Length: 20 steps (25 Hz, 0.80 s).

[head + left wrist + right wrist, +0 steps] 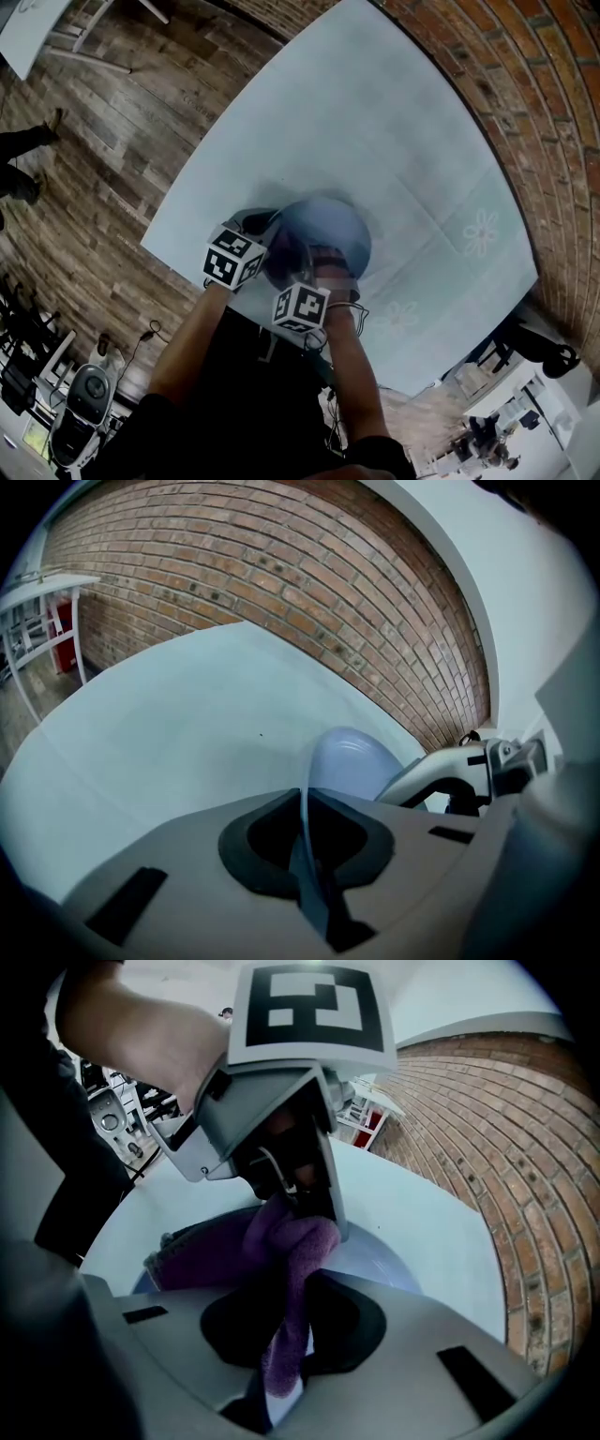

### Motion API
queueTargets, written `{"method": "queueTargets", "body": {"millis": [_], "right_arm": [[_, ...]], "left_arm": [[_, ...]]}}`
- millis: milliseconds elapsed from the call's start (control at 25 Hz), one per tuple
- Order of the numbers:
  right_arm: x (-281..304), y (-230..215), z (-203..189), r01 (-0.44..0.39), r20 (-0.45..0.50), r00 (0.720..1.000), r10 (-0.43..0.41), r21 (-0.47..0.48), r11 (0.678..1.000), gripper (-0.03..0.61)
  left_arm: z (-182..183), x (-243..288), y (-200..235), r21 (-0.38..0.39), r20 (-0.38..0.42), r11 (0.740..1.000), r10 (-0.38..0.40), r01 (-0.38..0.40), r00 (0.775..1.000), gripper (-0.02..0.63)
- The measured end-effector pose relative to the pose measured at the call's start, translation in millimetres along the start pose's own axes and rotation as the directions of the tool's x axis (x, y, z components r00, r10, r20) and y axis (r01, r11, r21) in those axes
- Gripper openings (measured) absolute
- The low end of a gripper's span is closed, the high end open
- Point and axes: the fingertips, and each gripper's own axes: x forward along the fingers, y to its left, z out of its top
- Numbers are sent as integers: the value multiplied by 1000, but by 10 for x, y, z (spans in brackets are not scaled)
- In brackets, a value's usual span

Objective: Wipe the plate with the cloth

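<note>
My left tool (305, 808) is clamped shut on the rim of the pale blue plate (352, 761), steadying it near the bench's (375, 141) front edge. My right tool (298, 1321) pinches the purple cloth (281, 1241). The cloth's bunched end rests on the plate's face just ahead of those jaws, so the right hand is nearer for wiping.

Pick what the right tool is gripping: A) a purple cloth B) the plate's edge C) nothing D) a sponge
A: in the right gripper view the right tool is shut on the purple cloth, which drapes over the plate; the left tool is the one holding the plate.
</note>
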Motion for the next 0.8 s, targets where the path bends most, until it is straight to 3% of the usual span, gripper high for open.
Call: {"method": "queueTargets", "body": {"millis": [800], "right_arm": [[30, -341, -101, 38, -1, 999, -38, 5, 999, 63]], "left_arm": [[9, 6, -6, 2, 5, 1000, -6, 6, 1000, 43]]}}
